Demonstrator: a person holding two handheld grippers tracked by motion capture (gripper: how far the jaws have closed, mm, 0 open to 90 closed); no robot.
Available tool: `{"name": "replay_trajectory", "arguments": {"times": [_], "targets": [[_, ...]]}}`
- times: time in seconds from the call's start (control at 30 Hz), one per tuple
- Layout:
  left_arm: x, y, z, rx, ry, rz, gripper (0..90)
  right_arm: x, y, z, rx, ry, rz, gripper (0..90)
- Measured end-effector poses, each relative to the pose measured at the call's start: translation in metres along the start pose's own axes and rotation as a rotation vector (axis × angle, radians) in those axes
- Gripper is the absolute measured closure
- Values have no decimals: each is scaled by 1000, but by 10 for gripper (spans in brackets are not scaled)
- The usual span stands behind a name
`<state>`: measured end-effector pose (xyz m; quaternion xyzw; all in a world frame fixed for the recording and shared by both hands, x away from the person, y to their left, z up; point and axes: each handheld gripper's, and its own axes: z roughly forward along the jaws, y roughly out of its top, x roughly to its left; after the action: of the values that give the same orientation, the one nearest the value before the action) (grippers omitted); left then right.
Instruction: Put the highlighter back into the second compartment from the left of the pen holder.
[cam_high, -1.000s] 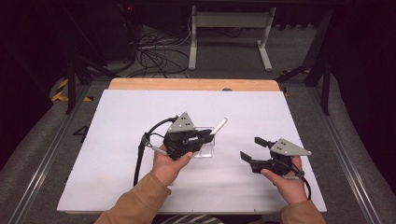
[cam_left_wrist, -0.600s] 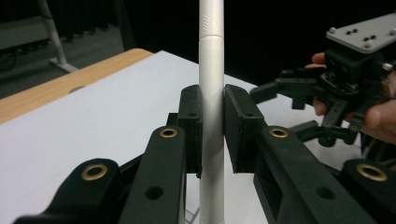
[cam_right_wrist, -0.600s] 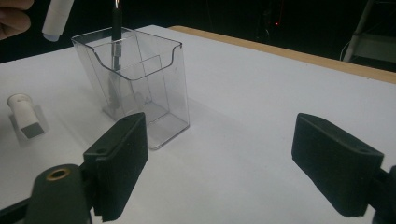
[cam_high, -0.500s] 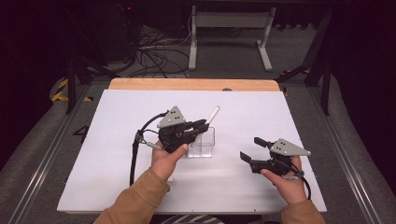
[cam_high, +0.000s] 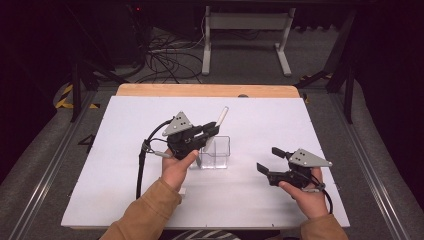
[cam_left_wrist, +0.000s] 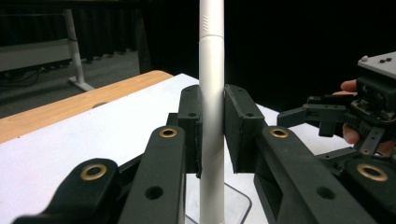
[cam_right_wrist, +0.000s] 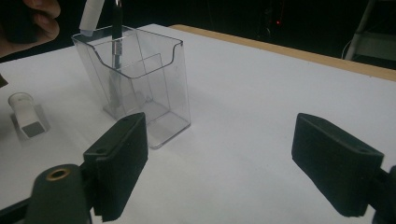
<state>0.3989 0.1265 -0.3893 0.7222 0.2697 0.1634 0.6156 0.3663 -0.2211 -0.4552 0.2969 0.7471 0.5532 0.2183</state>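
Note:
My left gripper (cam_high: 212, 131) is shut on a white pen (cam_high: 222, 116) that tilts up and to the right. In the left gripper view the pen (cam_left_wrist: 211, 70) stands upright between the pads (cam_left_wrist: 189, 123), its lower end over the clear plastic box (cam_left_wrist: 236, 205). The box (cam_high: 216, 152) stands mid-table just right of that hand. In the right gripper view the pen's white tip (cam_right_wrist: 90, 16) hangs just above the box's (cam_right_wrist: 154, 88) far rim, and a dark pen (cam_right_wrist: 115, 51) stands inside it. My right gripper (cam_high: 270, 159) rests open to the box's right, nothing between its jaws (cam_right_wrist: 224, 163).
A small white cap-like piece (cam_right_wrist: 25, 119) lies on the white table top (cam_high: 125, 125) left of the box in the right gripper view. A wooden strip (cam_high: 200, 90) edges the table's far side. Cables and a metal stand sit on the floor beyond.
My left gripper has carried the white pen a little left and away, and the pen now stands more upright over the box. The right gripper has stayed put.

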Motion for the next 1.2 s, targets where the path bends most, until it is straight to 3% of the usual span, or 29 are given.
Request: {"name": "replay_trajectory", "arguments": {"times": [0.3,0.47,0.97,1.2], "targets": [[5,-5,3,-25,16,-22,780,0,0,0,0,1,1,189],[6,-6,5,-32,3,-33,781,0,0,0,1,2,2,189],[7,-14,11,-7,-1,-18,779,1,0,0,0,-1,-4,189],[9,-18,12,13,22,-14,778,1,0,0,-1,3,-3,189]]}}
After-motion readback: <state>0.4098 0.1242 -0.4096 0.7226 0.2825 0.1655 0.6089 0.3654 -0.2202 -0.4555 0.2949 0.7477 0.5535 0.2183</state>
